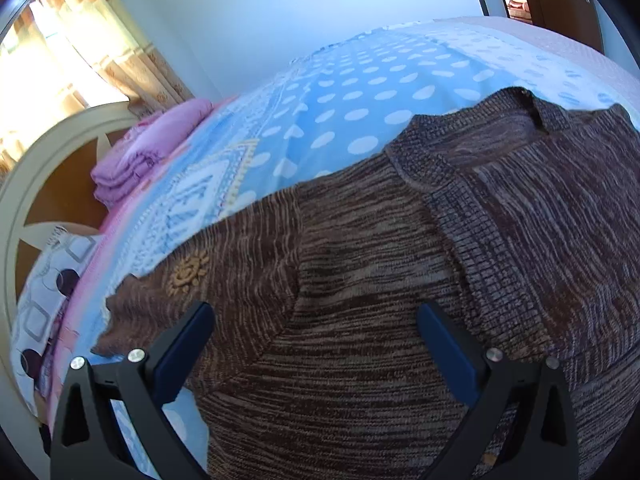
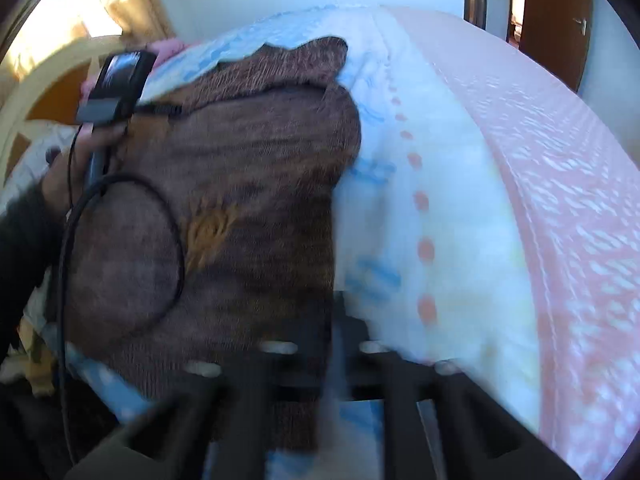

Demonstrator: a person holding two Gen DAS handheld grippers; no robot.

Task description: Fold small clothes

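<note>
Left gripper (image 1: 316, 344) spread wide above brown sweater (image 1: 400, 280), on bed (image 1: 360, 92)

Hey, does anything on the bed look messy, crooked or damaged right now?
Nothing looks damaged or spilled. The brown knit sweater lies unevenly on the blue dotted bedspread, its edges rumpled, which fits a fold in progress. The folded pink blanket by the headboard is stacked neatly. The right wrist view is blurred.
</note>
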